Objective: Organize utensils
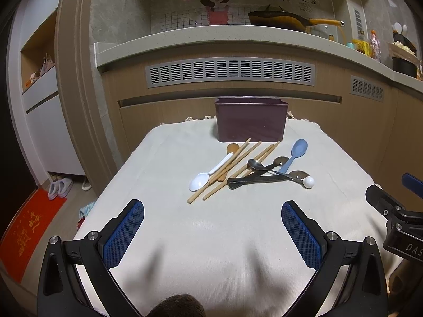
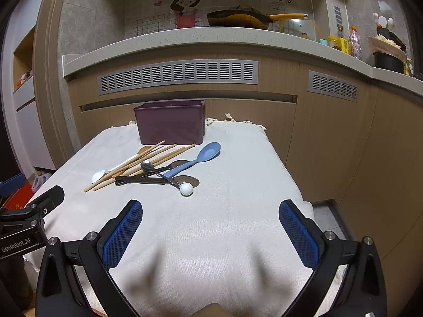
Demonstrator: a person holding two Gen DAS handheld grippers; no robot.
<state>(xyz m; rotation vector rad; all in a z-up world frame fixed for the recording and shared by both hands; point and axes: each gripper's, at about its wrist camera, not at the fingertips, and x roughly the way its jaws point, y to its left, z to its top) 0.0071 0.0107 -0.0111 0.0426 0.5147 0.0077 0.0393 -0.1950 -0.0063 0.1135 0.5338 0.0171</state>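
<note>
1. Right now both tongs hang above the near end of a cloth-covered surface (image 1: 164, 158), and neither one holds anything.
2. From the left wrist view, the left tongs (image 1: 212, 233) fill the bottom of the frame, their blue-padded fingers (image 1: 124, 233) spread wide apart over bare cloth.
3. From the right wrist view, the right tongs (image 2: 210, 233) stand the same way, wide open, blue pads facing each other across empty cloth.
4. Each tool shows in the other's view: the right one at the right edge of the left view, the left one at the left edge of the right view.
5. A dark purple bin (image 1: 251, 119) stands upright at the far end of the cloth, just above centre in the left view.
6. Just in front of the bin lies a loose pile of utensils, well apart from both tongs.
7. Several wooden chopsticks (image 1: 224, 170) lie slanted from lower left to upper right, crossing a white spoon (image 1: 208, 173).
8. A light blue spoon (image 1: 294, 153) lies at the right of the pile, its bowl towards the bin.
9. A metal spoon (image 1: 257, 165) rests on top of dark-handled pieces, and a white ball-shaped end (image 1: 308, 182) sits at the near right of the pile.
10. Behind it all, a yellow-handled pan (image 1: 280, 18) sits on the kitchen counter in the upper part of the frame.
</note>
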